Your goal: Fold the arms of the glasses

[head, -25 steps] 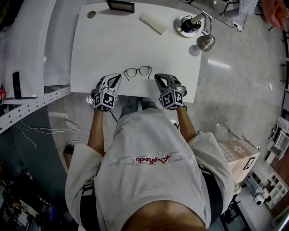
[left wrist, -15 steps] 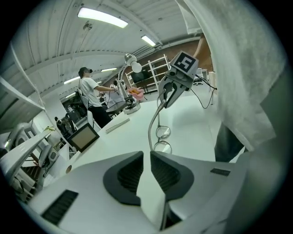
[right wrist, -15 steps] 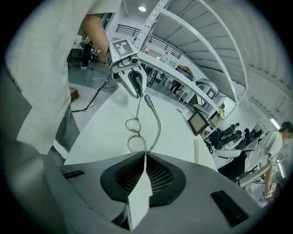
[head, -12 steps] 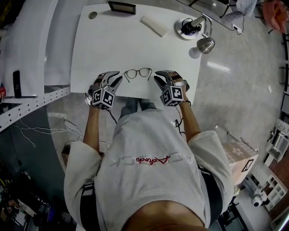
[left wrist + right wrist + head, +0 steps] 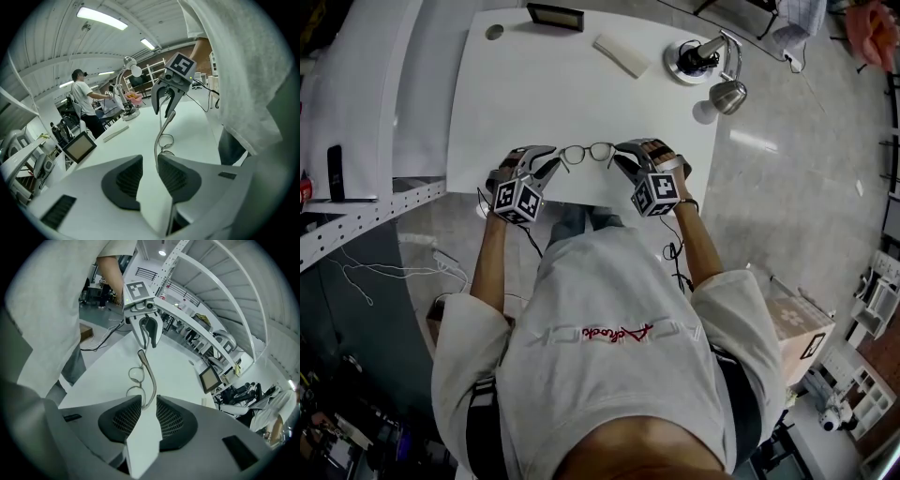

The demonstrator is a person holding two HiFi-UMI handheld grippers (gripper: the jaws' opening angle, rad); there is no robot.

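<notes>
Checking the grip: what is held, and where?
Nothing. Each arm of the glasses lies loose between open jaws: left gripper, and right gripper, whose jaws have just been opening.

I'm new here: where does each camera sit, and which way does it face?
Head view: on the person's head, facing steeply down at the table, glasses, left tool and right tool; shirt and forearms show.
Left gripper view: on the left tool, facing across the table toward the right tool; shirt at right.
Right gripper view: on the right tool, facing back toward the left tool; its jaws have just been opening, a glasses arm between them; shirt at left.
Shared: both gripper views show the glasses from opposite ends.
</notes>
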